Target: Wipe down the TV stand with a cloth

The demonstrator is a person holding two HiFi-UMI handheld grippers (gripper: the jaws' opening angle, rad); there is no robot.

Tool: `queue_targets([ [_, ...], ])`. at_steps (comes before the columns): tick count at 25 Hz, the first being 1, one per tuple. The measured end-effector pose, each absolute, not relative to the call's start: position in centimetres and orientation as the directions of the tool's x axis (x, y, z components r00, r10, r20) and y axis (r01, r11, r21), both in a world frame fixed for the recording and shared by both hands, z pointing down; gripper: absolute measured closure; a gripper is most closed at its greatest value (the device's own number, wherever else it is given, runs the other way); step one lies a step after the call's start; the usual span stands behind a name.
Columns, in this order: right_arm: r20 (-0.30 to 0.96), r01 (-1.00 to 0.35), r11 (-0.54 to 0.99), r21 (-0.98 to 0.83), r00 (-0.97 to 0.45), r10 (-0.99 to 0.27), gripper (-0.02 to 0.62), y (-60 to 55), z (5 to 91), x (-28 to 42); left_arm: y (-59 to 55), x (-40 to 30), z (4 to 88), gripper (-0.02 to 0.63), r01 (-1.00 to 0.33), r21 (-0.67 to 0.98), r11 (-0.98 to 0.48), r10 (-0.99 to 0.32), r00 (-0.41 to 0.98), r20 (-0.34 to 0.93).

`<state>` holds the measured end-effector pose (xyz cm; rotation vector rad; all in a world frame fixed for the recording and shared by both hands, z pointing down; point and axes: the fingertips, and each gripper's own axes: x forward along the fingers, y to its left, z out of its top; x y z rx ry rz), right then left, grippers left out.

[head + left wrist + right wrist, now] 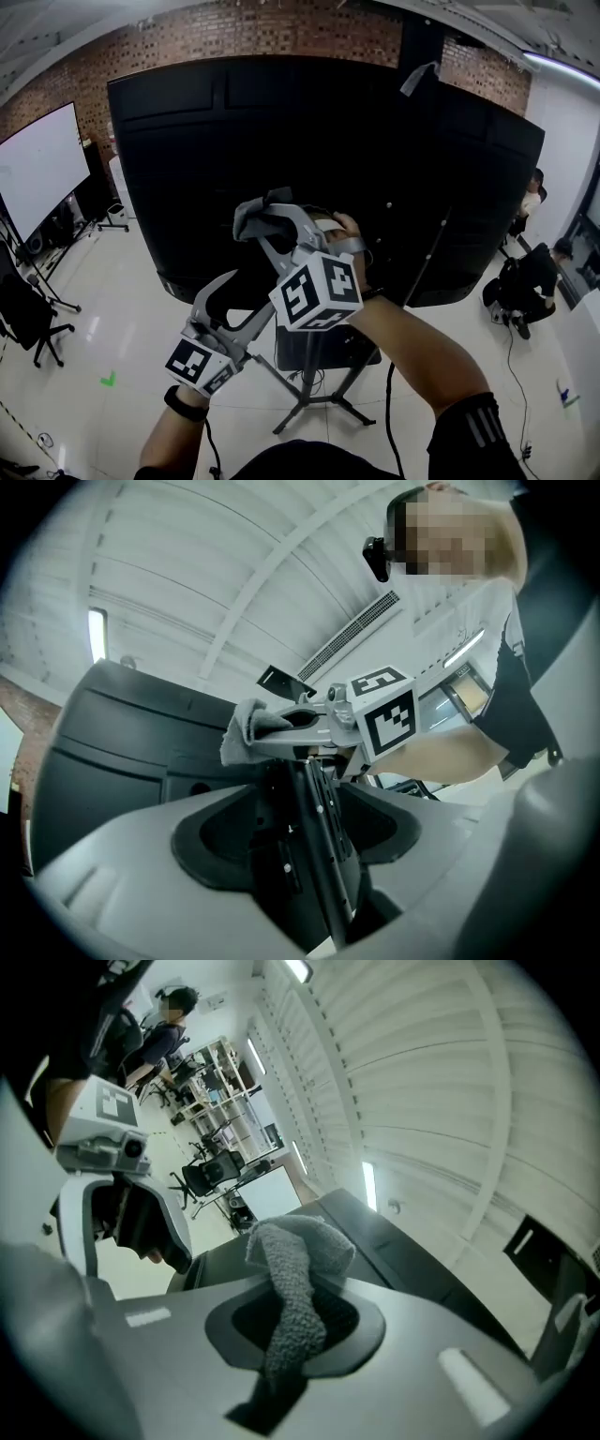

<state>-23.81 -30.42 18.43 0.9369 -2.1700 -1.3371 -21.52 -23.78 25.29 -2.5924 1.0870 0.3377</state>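
Seen from above, a person stands behind a large black TV [281,141] on a wheeled TV stand [314,380] on a pale floor [122,319]. The right tool [298,1335] is clenched on a grey cloth [295,1260], which bunches out past its jaws, held up before the TV's back near the lower edge. The left tool [305,846], lower down, is released, jaws apart, with the stand's black column showing in the gap.
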Motion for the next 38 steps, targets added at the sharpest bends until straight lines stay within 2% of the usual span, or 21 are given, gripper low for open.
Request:
queue_targets([
  [7,0.104,-0.186,0.269,0.945,-0.611,-0.785,0.559,-34.5,20.1,-29.9,-24.7,-25.5,25.9,0.304,-0.747,-0.168,-0.643,-0.677,0.657,-0.332],
  [13,0.116,-0.046,0.163,0.986,-0.516,-0.849,0.56,-37.2,21.2,-31.4,-25.0,-26.6,26.3,0.304,-0.744,-0.153,-0.65,-0.676,0.659,-0.33],
  [24,0.11,0.128,0.071,0.989,-0.326,-0.939,0.56,-38.2,22.3,-25.8,-25.3,-24.0,26.4,0.304,-0.685,-0.158,-0.711,-0.615,0.715,-0.333],
  [32,0.118,0.199,0.077,0.977,-0.202,-0.972,0.561,-38.3,22.4,-21.5,-25.6,-21.4,26.6,0.304,-0.639,-0.145,-0.756,-0.572,0.752,-0.328],
  [35,0.107,0.217,0.066,0.974,-0.184,-0.977,0.561,-38.1,22.2,-20.6,-25.8,-20.9,26.7,0.304,-0.632,-0.137,-0.763,-0.567,0.756,-0.327],
  [38,0.08,0.198,0.033,0.98,-0.233,-0.969,0.561,-37.3,21.8,-21.1,-25.9,-20.9,26.8,0.304,-0.63,-0.126,-0.766,-0.567,0.755,-0.329],
])
